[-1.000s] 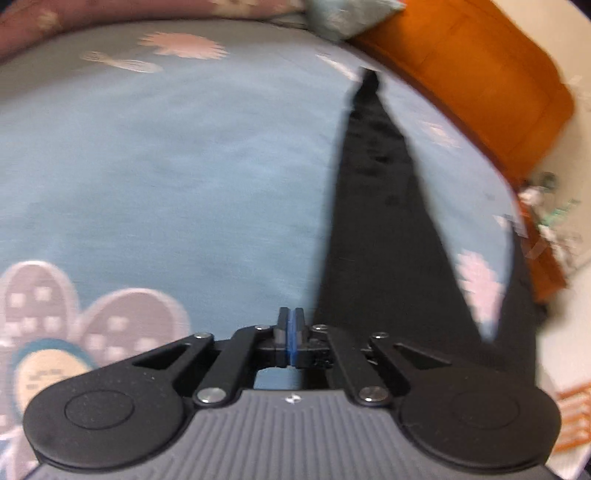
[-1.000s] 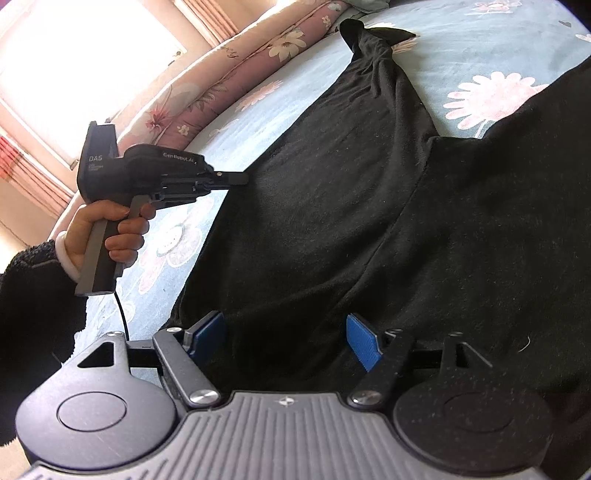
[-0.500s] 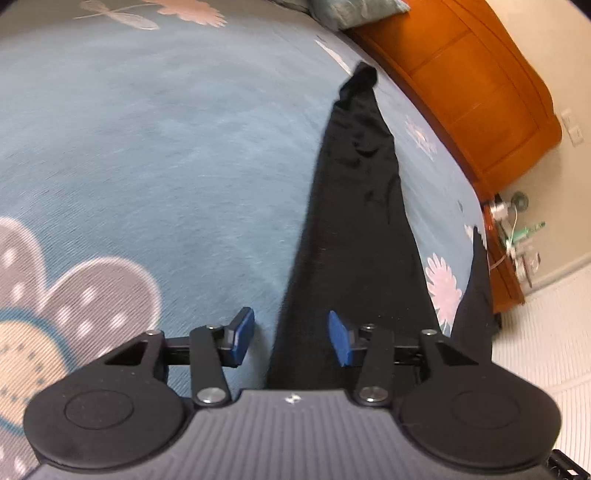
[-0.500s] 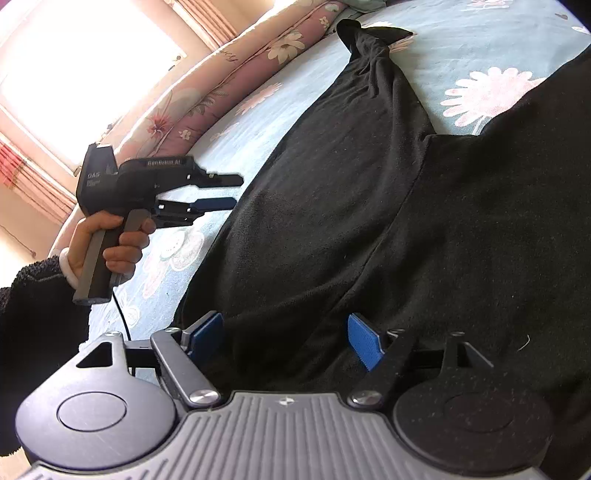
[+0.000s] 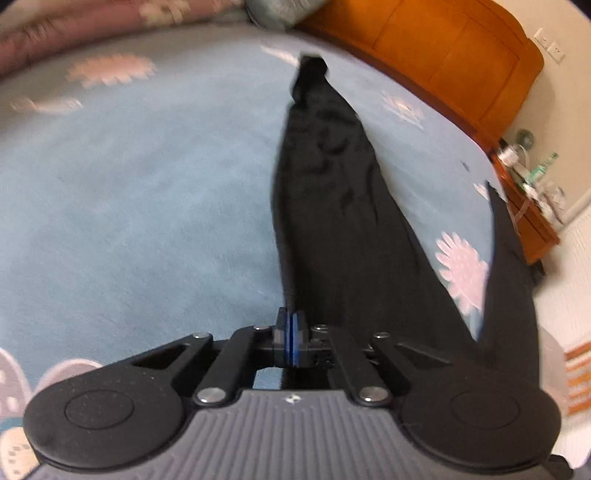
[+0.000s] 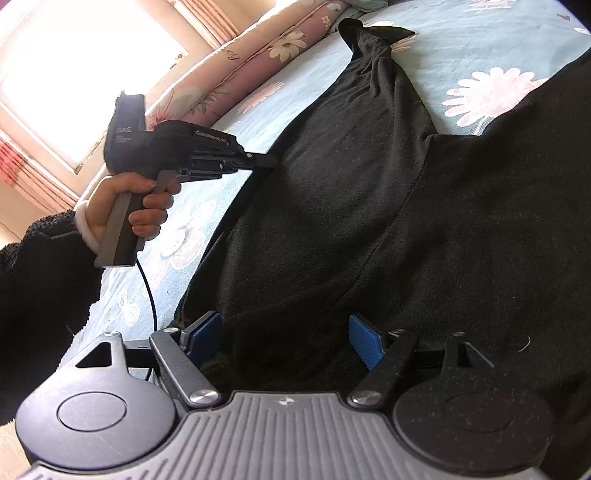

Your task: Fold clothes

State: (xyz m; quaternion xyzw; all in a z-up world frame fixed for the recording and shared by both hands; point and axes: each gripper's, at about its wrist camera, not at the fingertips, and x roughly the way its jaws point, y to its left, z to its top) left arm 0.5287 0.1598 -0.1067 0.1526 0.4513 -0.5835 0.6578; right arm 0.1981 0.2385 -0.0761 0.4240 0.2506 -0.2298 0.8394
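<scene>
A black long-sleeved garment [image 6: 369,221] lies spread on the blue flowered bed cover [image 6: 480,33]. One sleeve [image 5: 332,192] runs away toward the headboard. My left gripper [image 5: 291,332] is shut, and the sleeve's left edge runs into its blue pads. In the right wrist view the left gripper [image 6: 267,161], held by a hand [image 6: 122,199], pinches that edge and lifts it slightly. My right gripper [image 6: 284,336] stands open low over the garment's body. Cloth lies between its blue pads [image 6: 365,339], which do not press on it.
An orange wooden headboard [image 5: 424,48] and a nightstand [image 5: 524,206] with small items border the bed on the right. A pink flowered quilt roll [image 6: 258,55] lies along the far side under a bright window [image 6: 74,55]. A cable [image 6: 147,288] hangs from the left gripper.
The left gripper opened around the sleeve's edge half a second ago and has now shut on it, shifting a little. The right gripper has stayed still and open.
</scene>
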